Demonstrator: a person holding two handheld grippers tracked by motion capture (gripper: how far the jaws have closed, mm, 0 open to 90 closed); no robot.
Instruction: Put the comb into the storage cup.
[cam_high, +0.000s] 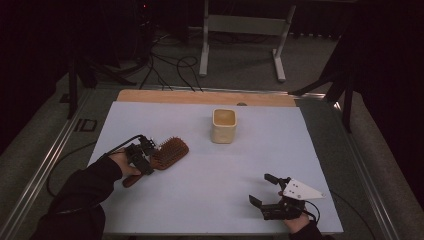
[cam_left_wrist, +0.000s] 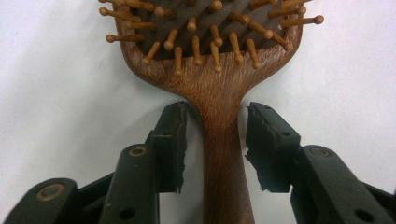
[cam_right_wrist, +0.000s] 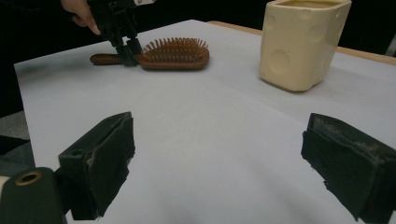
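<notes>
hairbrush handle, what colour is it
Reddish-brown wood grain; the hairbrush handle shows best in the left gripper view.

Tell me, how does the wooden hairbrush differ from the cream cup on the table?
The hairbrush is dark brown wood; the cup is pale cream. The hairbrush lies flat with bristles up; the cup stands upright, open at the top. The hairbrush is long and low; the cup is squarish and taller. The left claw straddles the hairbrush's handle; the cup stands alone. Both rest on the white sheet.
</notes>
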